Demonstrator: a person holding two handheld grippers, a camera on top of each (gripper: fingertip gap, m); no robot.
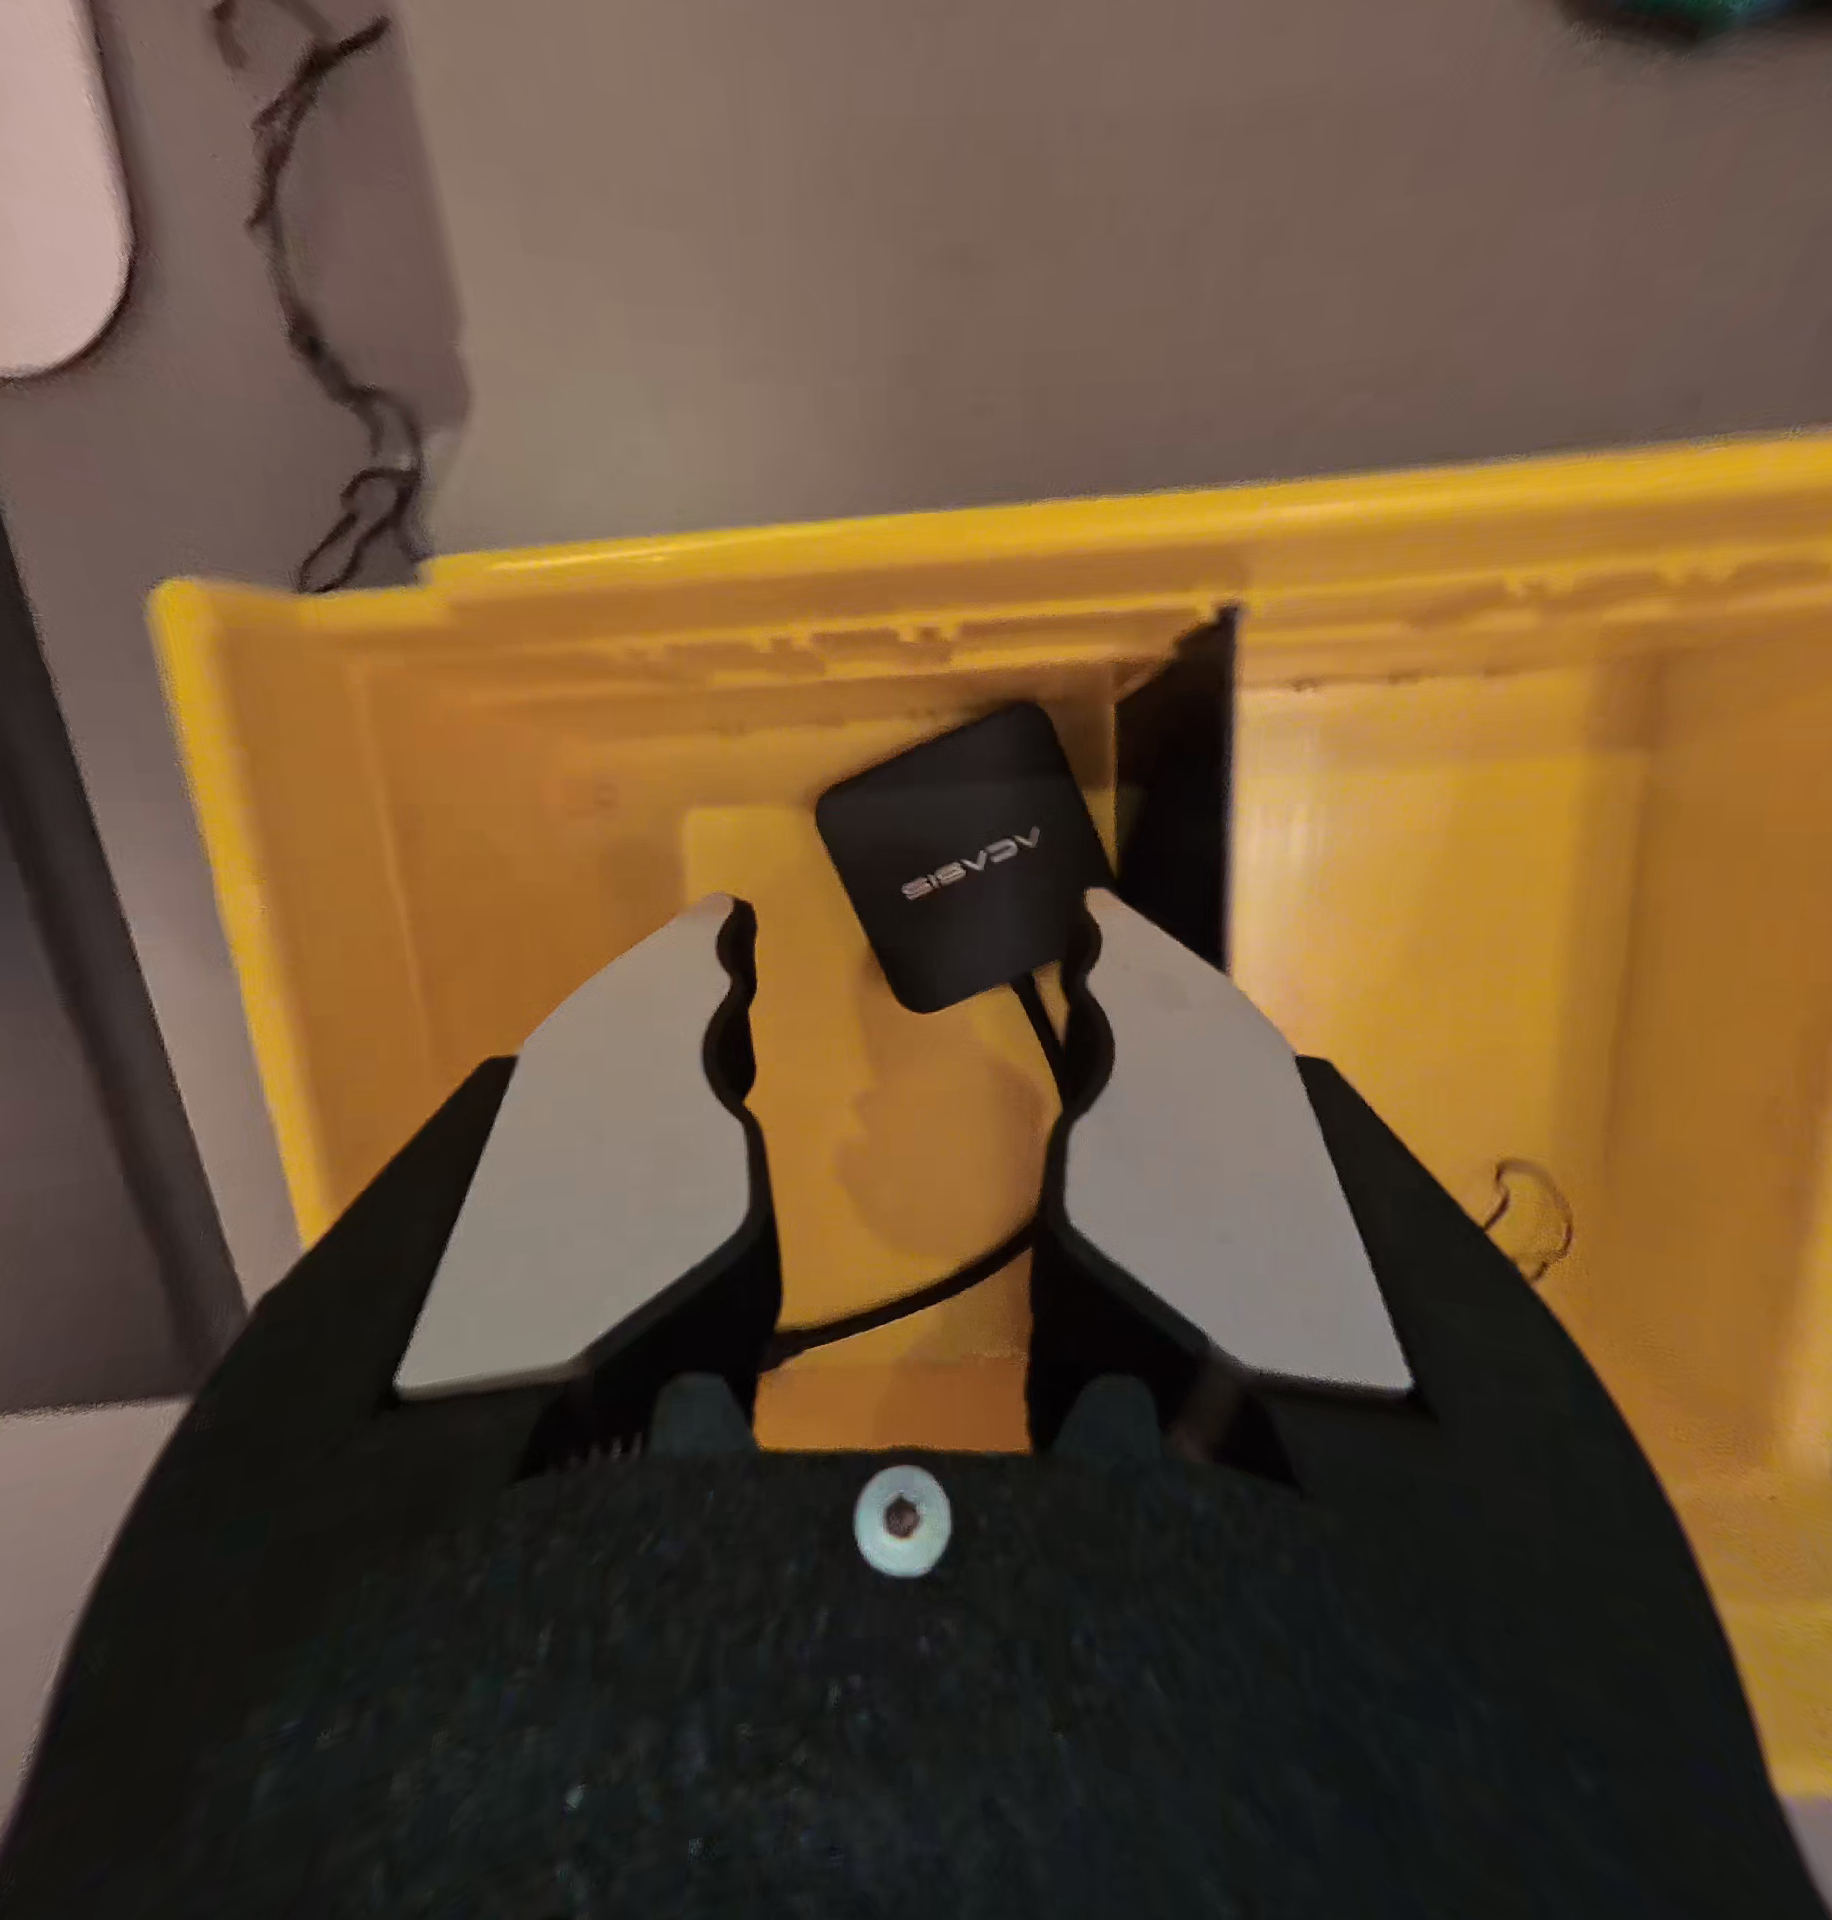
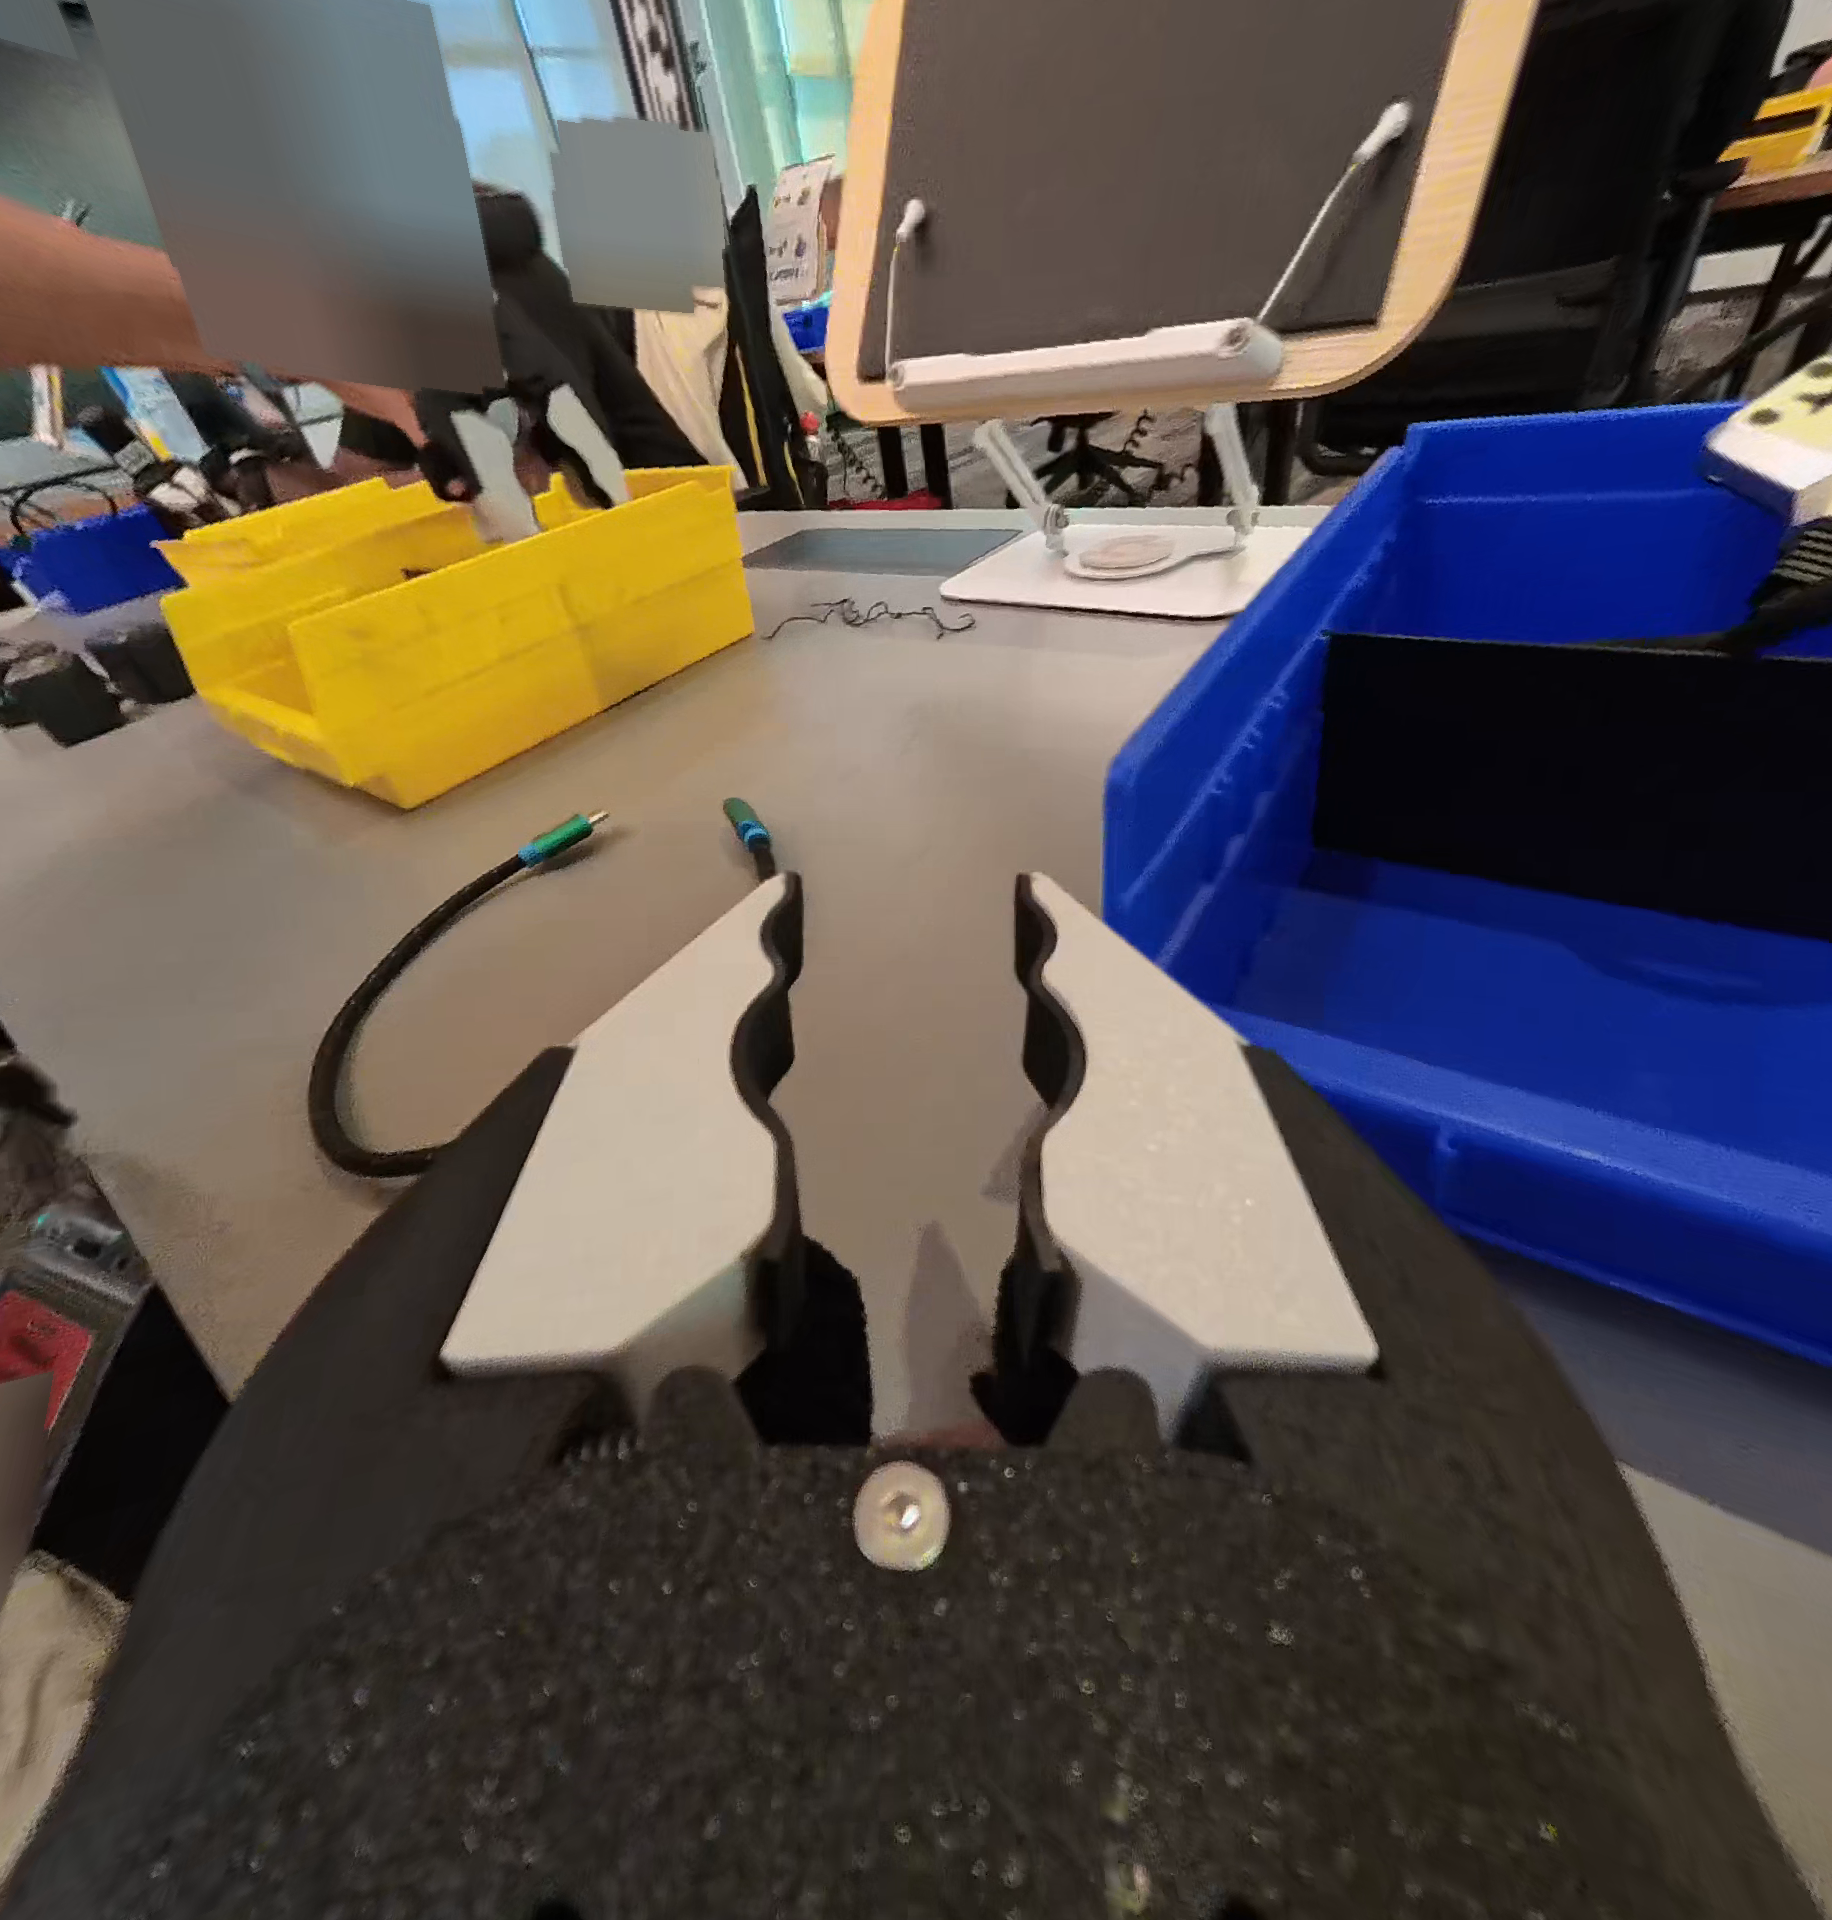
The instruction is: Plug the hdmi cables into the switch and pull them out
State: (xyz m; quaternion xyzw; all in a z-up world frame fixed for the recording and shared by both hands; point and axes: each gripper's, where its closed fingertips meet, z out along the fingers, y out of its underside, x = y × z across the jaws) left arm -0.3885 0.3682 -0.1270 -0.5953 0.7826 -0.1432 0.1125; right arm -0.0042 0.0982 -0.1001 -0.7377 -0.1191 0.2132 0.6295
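**Left gripper over the switch in the yellow bin, right gripper above the table**

While the left gripper (image 1: 917, 914) reaches down into the yellow bin (image 1: 496, 852), its jaws stand apart with the switch (image 1: 959, 852) lying just ahead of them, nearer the right finger. That switch is a small, flat black square with rounded corners and a matte face bearing pale lettering; it sits tilted on the bin floor, and a thin black lead runs from its near corner back between the fingers. A black divider (image 1: 1182, 790) stands upright just right of the switch, splitting the bin into compartments. The bin's plastic is glossy, its far rim chipped and rough.

Seen from the right wrist, the right gripper (image 2: 907, 894) hangs over the grey table (image 2: 891, 727), jaws apart and holding nothing. Its fingers are pale grey with wavy black inner pads, set on a grainy black body. Two cables (image 2: 392, 997) lie on the table ahead of it, thick and black, each ending in a green-and-blue plug; the nearer one is partly hidden by the left finger. Close on the right stands a blue bin (image 2: 1307, 831) with a black divider. Farther off to the left sits the yellow bin, well apart from the cables. A wood-edged dark board on a white stand (image 2: 1099, 582) rises at the table's far side, with a loose tangle of thin wire (image 2: 870, 618) before it.
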